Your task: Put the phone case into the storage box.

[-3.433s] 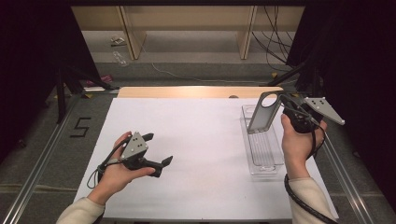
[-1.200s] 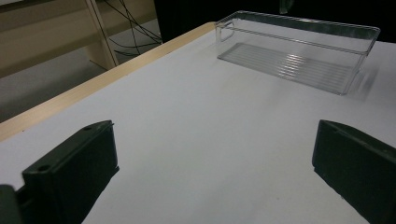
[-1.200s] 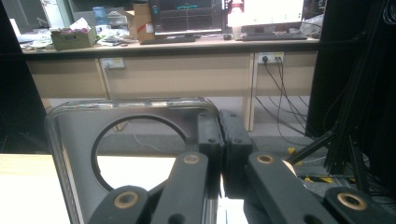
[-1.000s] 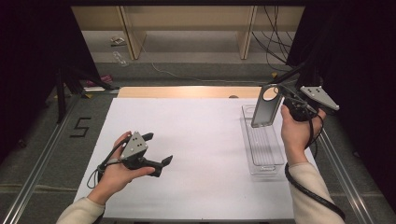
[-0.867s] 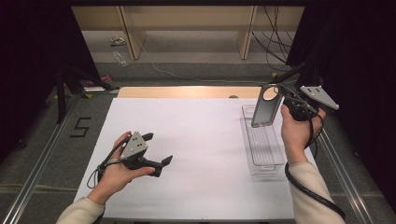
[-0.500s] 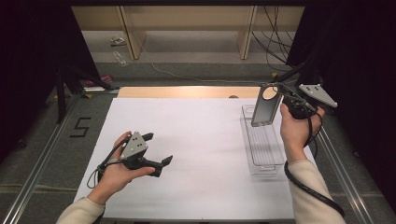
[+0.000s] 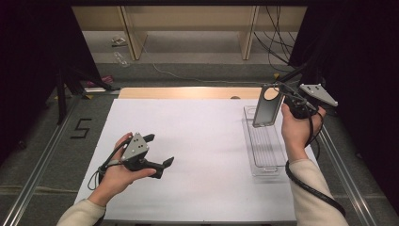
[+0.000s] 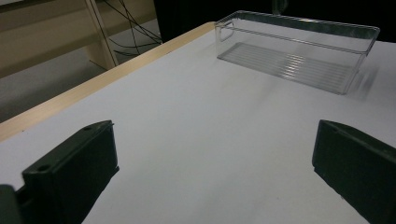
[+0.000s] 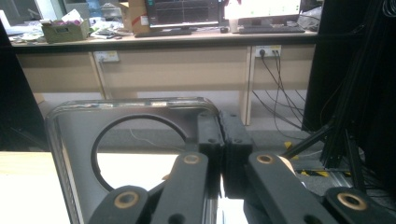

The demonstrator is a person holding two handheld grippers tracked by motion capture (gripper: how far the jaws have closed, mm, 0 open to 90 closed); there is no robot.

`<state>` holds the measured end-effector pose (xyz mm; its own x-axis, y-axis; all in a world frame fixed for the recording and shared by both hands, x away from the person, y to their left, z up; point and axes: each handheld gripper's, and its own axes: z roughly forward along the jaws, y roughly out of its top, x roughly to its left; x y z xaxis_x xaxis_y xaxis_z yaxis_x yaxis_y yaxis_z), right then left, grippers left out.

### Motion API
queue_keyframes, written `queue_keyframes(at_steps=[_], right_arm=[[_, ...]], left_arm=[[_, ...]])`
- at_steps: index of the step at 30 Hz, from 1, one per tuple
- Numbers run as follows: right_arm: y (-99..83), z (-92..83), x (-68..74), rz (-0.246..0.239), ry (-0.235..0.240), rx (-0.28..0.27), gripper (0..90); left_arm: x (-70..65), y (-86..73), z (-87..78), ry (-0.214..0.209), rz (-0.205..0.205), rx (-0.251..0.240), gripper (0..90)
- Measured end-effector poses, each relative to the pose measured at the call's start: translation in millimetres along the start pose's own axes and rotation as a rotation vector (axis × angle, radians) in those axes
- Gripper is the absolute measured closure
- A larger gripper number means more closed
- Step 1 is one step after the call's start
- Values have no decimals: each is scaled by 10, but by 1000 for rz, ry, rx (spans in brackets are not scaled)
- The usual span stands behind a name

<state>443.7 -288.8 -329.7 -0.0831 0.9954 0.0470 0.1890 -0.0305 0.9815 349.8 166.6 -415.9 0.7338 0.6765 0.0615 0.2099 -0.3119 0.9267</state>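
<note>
A clear plastic tray (image 7: 275,167) lies lengthwise on the right side of the white table; it also appears as the clear tray (image 8: 345,74) in the left gripper view. Above its far end my right gripper (image 7: 281,89) is shut on the upper edge of a flat grey panel (image 7: 266,110) with a round hole, which hangs nearly upright in the air. Up close, the right gripper (image 9: 220,140) has both pads pressed on the panel (image 9: 74,135) beside the hole. My left gripper (image 7: 159,149) rests in a hand at the table's front left. The left gripper (image 8: 215,154) is open, with bare table between its jaws.
A wooden strip (image 7: 188,92) borders the table's far edge. Metal rails (image 7: 44,155) run along both sides, and a "5" mark (image 7: 81,128) is on the floor at left. Shelf legs (image 7: 131,33) and cables (image 7: 277,37) lie beyond the table.
Since the earliest frame the right hand has lifted the panel slightly up and back over the tray. Over the last second nothing has visibly moved. The left hand has stayed put.
</note>
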Motion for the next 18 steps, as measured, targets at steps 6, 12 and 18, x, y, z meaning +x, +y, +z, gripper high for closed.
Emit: queue_keyframes(at_steps=[6, 12, 18], right_arm=[[-7, 28, -5, -1, -5, 8, 888], [-6, 61, -14, 1, -9, 16, 888], [-8, 91, -25, -2, -14, 24, 888]], left_arm=[[1, 0, 0, 0, 0, 0, 0], [0, -1, 1, -1, -2, 0, 0], [1, -1, 2, -2, -2, 0, 0]])
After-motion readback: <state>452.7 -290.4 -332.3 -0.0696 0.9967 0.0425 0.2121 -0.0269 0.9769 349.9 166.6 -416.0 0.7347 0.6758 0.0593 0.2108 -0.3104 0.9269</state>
